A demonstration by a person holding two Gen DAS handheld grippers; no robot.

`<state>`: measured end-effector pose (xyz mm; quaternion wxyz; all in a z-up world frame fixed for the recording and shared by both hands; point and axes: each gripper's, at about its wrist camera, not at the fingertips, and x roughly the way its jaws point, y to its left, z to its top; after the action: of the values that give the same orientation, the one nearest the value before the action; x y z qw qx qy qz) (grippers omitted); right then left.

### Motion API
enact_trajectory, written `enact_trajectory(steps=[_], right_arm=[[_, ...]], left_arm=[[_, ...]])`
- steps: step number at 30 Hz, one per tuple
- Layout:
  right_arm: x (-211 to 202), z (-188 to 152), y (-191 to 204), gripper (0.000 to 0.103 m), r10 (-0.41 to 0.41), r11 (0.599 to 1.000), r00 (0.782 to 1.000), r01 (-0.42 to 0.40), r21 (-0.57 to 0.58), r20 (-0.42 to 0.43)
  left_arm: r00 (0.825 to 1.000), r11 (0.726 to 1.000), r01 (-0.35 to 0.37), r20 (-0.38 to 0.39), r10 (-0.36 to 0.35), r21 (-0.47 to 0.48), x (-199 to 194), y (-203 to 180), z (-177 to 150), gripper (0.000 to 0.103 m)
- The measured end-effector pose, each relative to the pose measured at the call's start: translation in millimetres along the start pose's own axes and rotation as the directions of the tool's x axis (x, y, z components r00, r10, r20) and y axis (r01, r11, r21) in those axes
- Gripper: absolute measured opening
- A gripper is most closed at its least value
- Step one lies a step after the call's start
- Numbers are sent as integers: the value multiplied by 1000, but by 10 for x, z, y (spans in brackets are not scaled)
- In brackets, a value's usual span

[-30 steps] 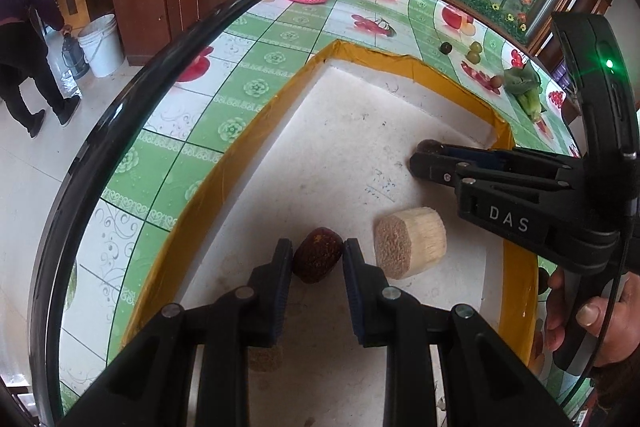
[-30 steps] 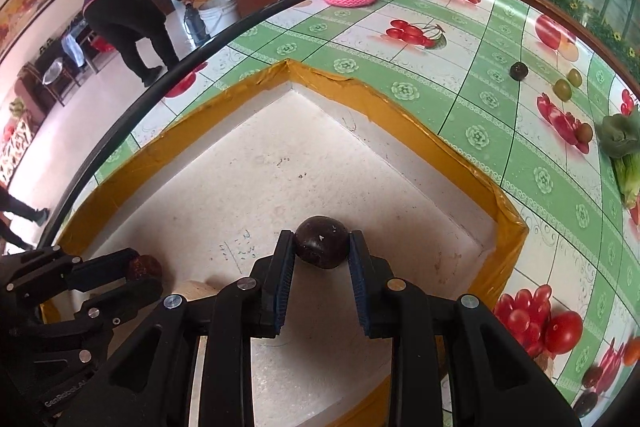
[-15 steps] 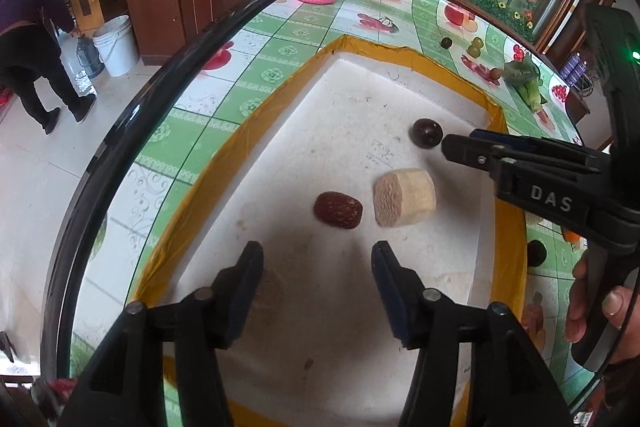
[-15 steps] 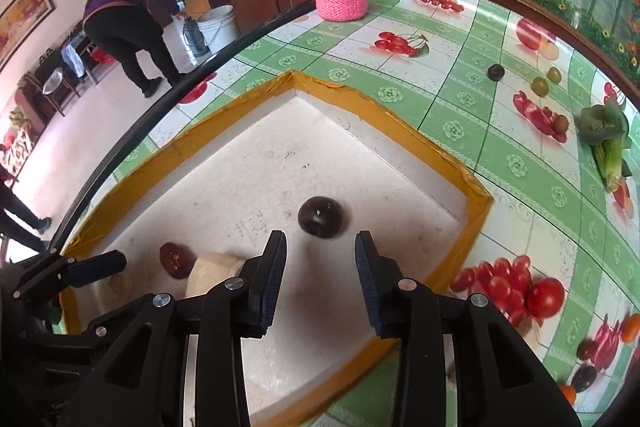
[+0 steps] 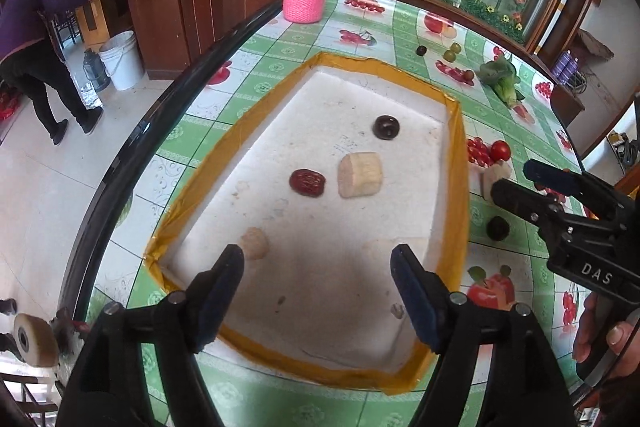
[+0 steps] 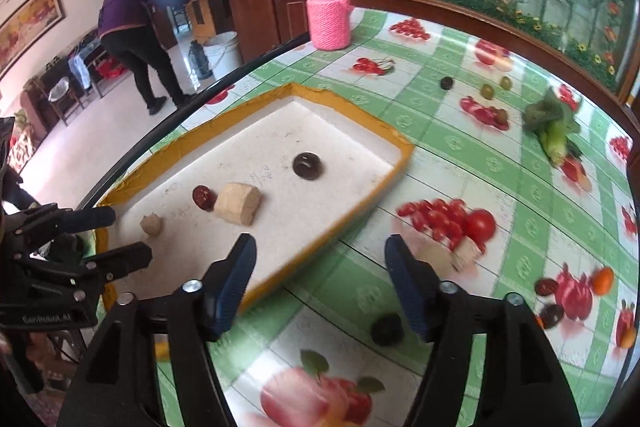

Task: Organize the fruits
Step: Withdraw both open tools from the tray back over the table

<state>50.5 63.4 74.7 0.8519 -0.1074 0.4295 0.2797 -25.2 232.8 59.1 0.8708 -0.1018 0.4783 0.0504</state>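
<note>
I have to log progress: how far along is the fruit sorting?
Done: a dark round fruit, a red date and a pale chunk lie in the tray. In hand: nothing; both hand-held grippers, left and right, are open. Left: a dark fruit and others on the tablecloth.

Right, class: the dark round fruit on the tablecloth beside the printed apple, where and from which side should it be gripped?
Probably across the widest middle of the dark round fruit, coming down from above: it is a plain ball with no handle, lies free on the flat tablecloth, and nothing touches either flank.
</note>
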Motion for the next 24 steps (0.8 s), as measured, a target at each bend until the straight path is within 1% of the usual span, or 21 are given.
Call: enact_trajectory(steps=[2, 4, 6, 8, 11, 13, 15, 20, 24], right_arm=[[-64, -86, -89, 67, -24, 1000, 1000, 25, 16, -3], [-120, -191, -202, 67, -43, 998, 999, 44, 37, -12], [-177, -314, -326, 68, -67, 995, 997, 69, 65, -25], [-232, -442, -463, 68, -86, 991, 995, 89, 100, -41], [-317, -621, -651, 68, -103, 981, 993, 111, 156, -58], [-364, -721, -752, 71, -119, 975, 991, 130, 183, -67], [-420, -823, -850, 78, -137, 967, 988, 148, 206, -68], [-529, -996, -1083, 78, -172, 950, 983, 183, 254, -64], [-595, -1124, -1301, 78, -183, 933, 981, 192, 305, -59]], left_arm=[[1000, 1000, 12, 2, -13, 6, -24, -93, -24, 82], [999, 999, 40, -4, -39, 13, -49, -197, -50, 83], [998, 997, 63, -6, -63, 33, -87, -325, -78, 84], [998, 996, 68, 8, -69, 57, -125, -467, -103, 85], [996, 993, 87, 13, -88, 79, -167, -656, -152, 90], [993, 989, 115, 2, -116, 90, -174, -772, -194, 90], [991, 985, 136, -12, -135, 105, -180, -892, -254, 90], [987, 974, 162, -44, -157, 159, -171, -1137, -400, 91], [982, 966, 185, -79, -173, 183, -119, -1290, -488, 91]])
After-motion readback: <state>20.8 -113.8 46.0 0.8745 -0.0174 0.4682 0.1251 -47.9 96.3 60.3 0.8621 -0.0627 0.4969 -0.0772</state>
